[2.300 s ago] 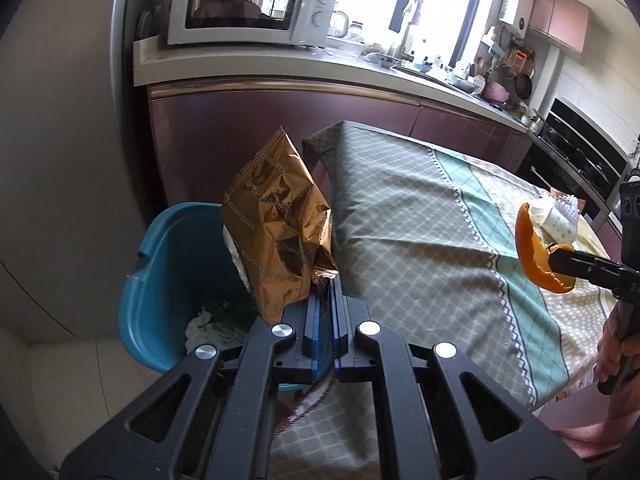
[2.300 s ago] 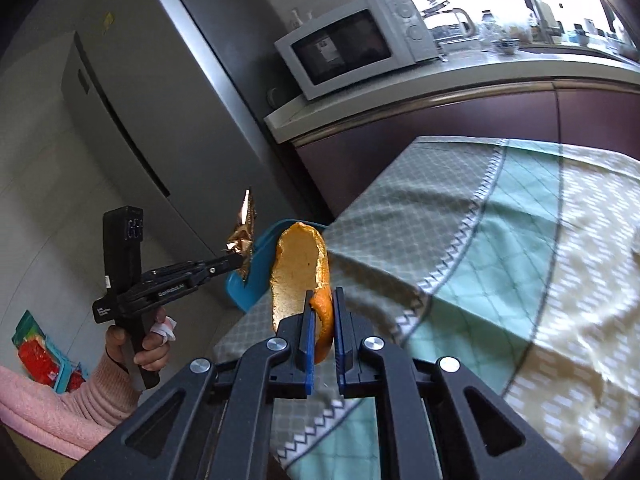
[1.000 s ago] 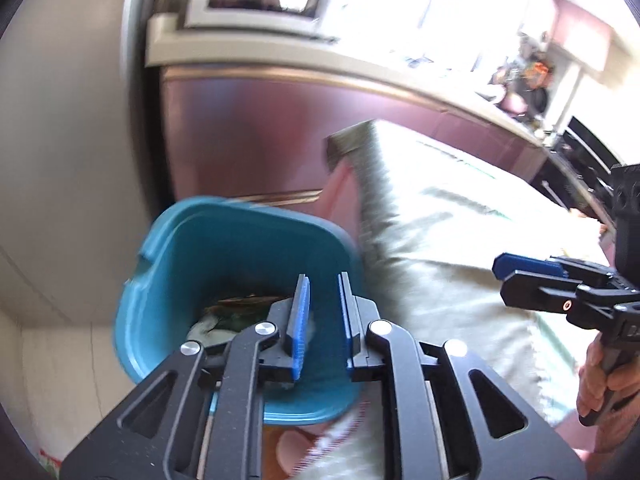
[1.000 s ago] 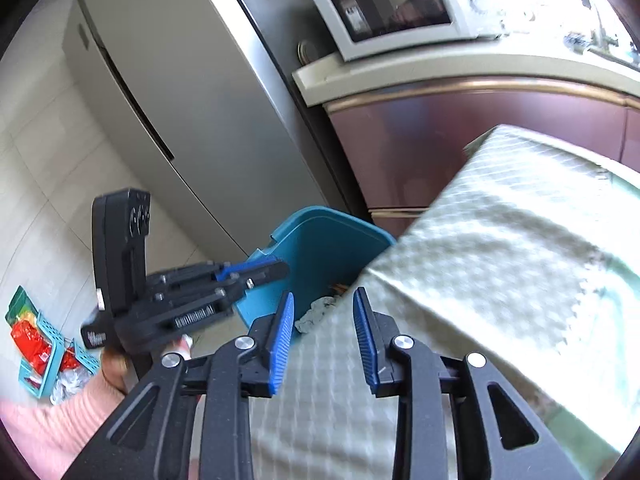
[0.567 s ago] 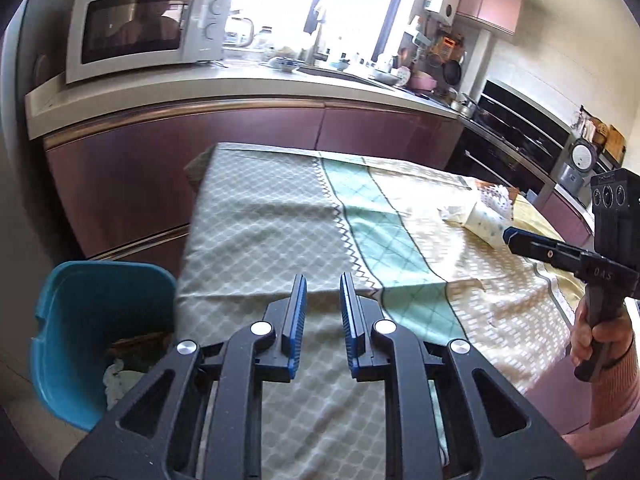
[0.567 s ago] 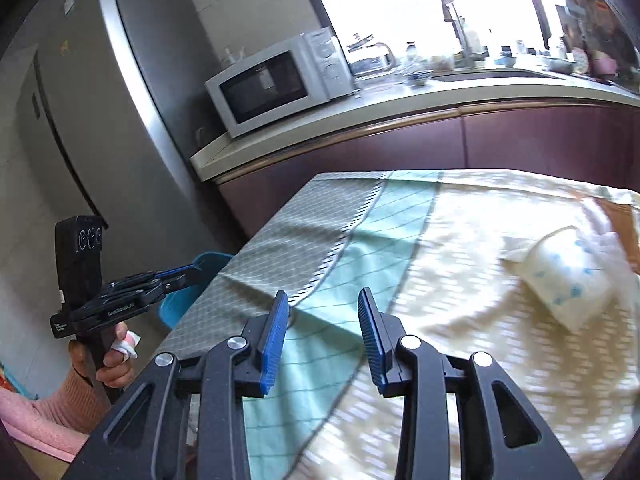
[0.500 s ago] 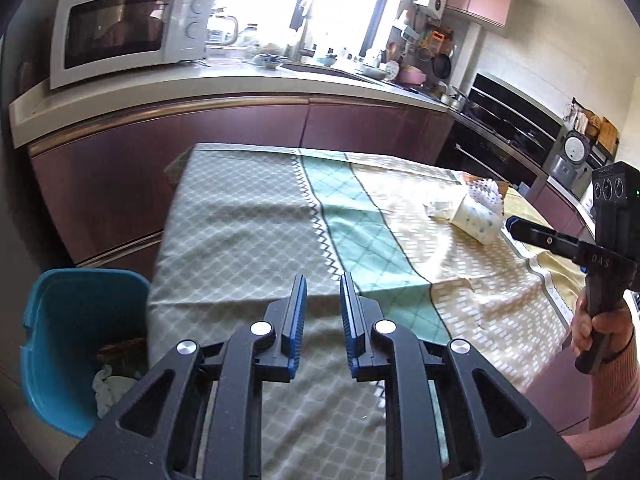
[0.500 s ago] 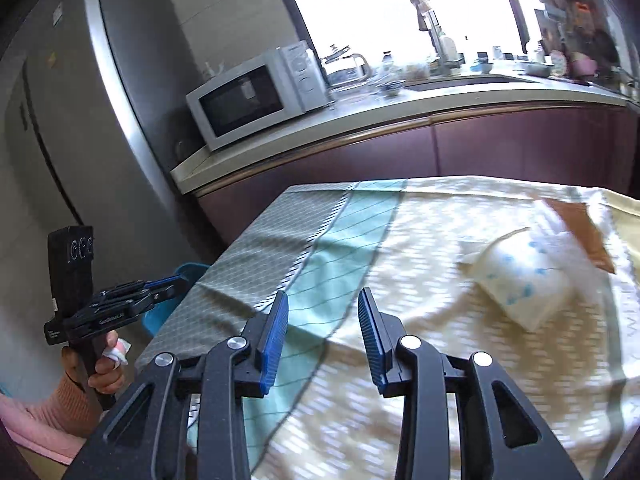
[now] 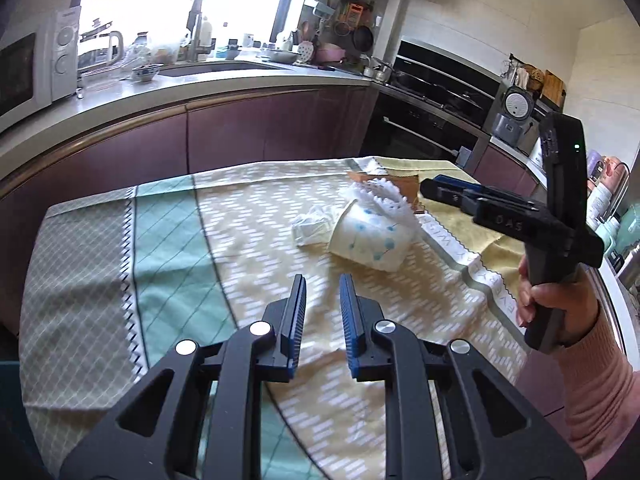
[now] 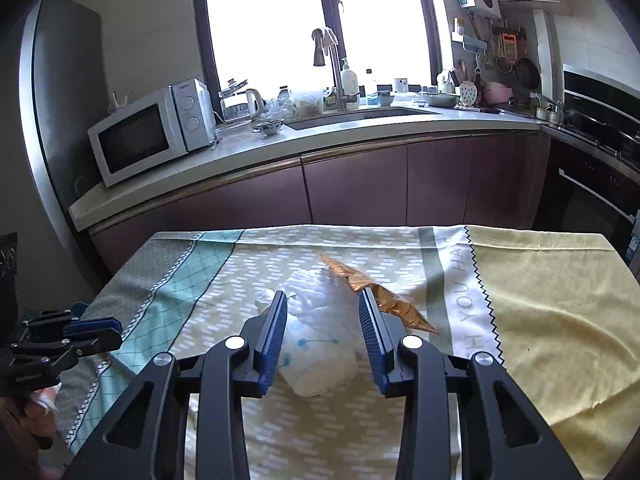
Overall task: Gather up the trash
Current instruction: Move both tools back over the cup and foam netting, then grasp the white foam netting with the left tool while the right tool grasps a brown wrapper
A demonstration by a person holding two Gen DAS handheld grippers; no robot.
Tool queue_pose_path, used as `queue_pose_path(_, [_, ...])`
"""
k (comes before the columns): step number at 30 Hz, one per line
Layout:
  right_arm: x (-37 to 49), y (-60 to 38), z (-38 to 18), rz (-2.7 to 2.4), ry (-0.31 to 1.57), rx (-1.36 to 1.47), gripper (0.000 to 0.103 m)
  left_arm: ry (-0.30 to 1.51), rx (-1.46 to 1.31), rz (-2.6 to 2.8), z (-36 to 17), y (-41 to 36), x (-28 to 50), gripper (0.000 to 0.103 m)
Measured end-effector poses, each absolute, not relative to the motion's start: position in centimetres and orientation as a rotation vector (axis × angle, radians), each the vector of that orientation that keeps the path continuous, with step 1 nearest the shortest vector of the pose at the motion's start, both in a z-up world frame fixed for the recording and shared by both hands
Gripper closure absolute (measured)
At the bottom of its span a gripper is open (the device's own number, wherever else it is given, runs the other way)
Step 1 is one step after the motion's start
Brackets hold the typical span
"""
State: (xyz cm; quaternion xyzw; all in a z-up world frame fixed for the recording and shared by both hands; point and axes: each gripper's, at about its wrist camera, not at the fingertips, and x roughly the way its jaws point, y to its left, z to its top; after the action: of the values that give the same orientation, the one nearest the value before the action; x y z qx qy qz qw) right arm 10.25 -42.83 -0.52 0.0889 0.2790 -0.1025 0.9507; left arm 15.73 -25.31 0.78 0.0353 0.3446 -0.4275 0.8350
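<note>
A white paper cup (image 9: 370, 240) with blue dots lies on its side on the patterned tablecloth (image 9: 248, 216), with white tissue stuffed in its mouth. A crumpled white wrapper (image 9: 312, 226) sits just left of it. A gold-brown wrapper (image 10: 404, 312) lies flat behind the cup (image 10: 320, 360). My left gripper (image 9: 322, 286) hovers short of the cup, open by a narrow gap and empty. My right gripper (image 10: 323, 300) hangs over the cup, its jaws opening a little, the pads clear of it. Each gripper shows in the other's view: the right gripper (image 9: 434, 186), the left gripper (image 10: 118, 334).
A purple-fronted counter (image 10: 360, 184) runs behind the table, with a microwave (image 10: 152, 136), a sink and a tap. A black oven (image 9: 432, 120) stands at the right. A hand in a pink sleeve (image 9: 560, 304) holds the right gripper's handle. The yellow cloth end (image 10: 540, 300) lies bare.
The snack bag and orange peel have left the jaws. Both grippers swung from the blue bin to the table's right half, up to the cup. The right jaws stand wider.
</note>
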Motion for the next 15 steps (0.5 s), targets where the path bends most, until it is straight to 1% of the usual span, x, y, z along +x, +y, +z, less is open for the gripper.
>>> queue_pose_path(7, [12.1, -43.7, -1.4, -0.209, 0.591, 0.126, 0.069, 0.738, 0.114, -0.958, 0.9, -31.6, 16.6, 0.086])
queue_pose_path(8, [12.3, -43.7, -1.6, -0.205, 0.595, 0.116, 0.072, 0.741, 0.118, -0.962, 0.9, -32.3, 16.8, 0.086])
queue_pose_path(10, [12.4, -43.7, -1.8, -0.198, 0.602, 0.109, 0.086, 0.745, 0.129, -0.964, 0.8, -33.5, 17.2, 0.086])
queue_pose_path(12, [12.2, -43.8, -1.7, -0.192, 0.595, 0.111, 0.091, 0.750, 0.130, -0.968, 0.7, -34.3, 17.6, 0.086])
queue_pose_path(15, [11.3, -44.3, -1.3, -0.197, 0.567, 0.122, 0.094, 0.758, 0.118, -0.973, 0.7, -35.1, 18.2, 0.086])
